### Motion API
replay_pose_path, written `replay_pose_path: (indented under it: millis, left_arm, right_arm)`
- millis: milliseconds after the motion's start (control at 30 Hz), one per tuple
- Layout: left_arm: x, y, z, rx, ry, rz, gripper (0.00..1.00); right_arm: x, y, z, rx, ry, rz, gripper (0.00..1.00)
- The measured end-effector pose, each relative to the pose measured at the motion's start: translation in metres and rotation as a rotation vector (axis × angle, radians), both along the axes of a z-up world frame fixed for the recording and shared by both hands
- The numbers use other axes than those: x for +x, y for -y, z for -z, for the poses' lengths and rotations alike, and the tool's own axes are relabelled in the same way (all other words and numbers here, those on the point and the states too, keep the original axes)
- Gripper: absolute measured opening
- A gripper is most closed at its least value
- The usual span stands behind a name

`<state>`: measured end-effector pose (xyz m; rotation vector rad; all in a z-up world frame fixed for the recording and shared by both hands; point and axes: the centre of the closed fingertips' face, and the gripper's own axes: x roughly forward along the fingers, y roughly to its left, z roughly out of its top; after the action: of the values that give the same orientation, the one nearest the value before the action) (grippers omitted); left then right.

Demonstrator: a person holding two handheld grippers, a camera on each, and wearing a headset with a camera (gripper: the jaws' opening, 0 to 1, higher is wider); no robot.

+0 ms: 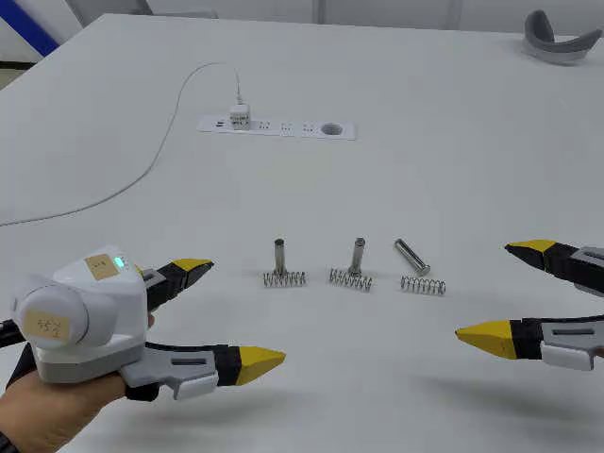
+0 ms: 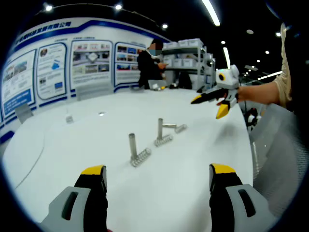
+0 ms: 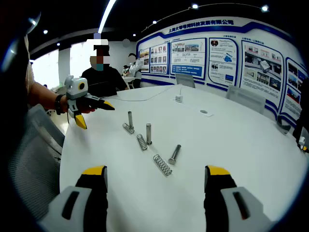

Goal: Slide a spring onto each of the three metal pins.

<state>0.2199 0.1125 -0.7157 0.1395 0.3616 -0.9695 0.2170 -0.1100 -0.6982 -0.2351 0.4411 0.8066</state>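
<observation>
Three metal pins sit mid-table: the left pin [image 1: 279, 255] and the middle pin [image 1: 358, 252] stand upright, while the right pin [image 1: 411, 255] lies on its side. In front of each lies a loose spring [image 1: 284, 278], [image 1: 350, 278], [image 1: 422, 285]. My left gripper [image 1: 231, 316] hovers open at the lower left, well short of the pins. At the right edge my right gripper [image 1: 489, 291] is open too, and both hold nothing. Ahead of the open left gripper [image 2: 157, 176] is the nearest upright pin [image 2: 132, 146]. The lying pin [image 3: 175, 153] and its spring [image 3: 162, 165] are closest to the open right gripper [image 3: 154, 176].
A white power strip [image 1: 276, 125] with a plugged charger [image 1: 239, 117] and a cable [image 1: 160, 151] lies behind the pins. A grey curved object [image 1: 557, 40] rests at the far right corner. People [image 3: 99, 72] stand beyond the table's edge.
</observation>
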Motion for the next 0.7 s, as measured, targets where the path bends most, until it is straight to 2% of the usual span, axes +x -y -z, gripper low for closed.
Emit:
replay_pose_path:
  millis: [700]
  left_arm:
    - [0.0002, 0.002, -0.0013, -0.006, 0.003, 0.005, 0.88]
  right_arm:
    - [0.0013, 0.0046, -0.0047, -0.009, 0.001, 0.029, 0.82]
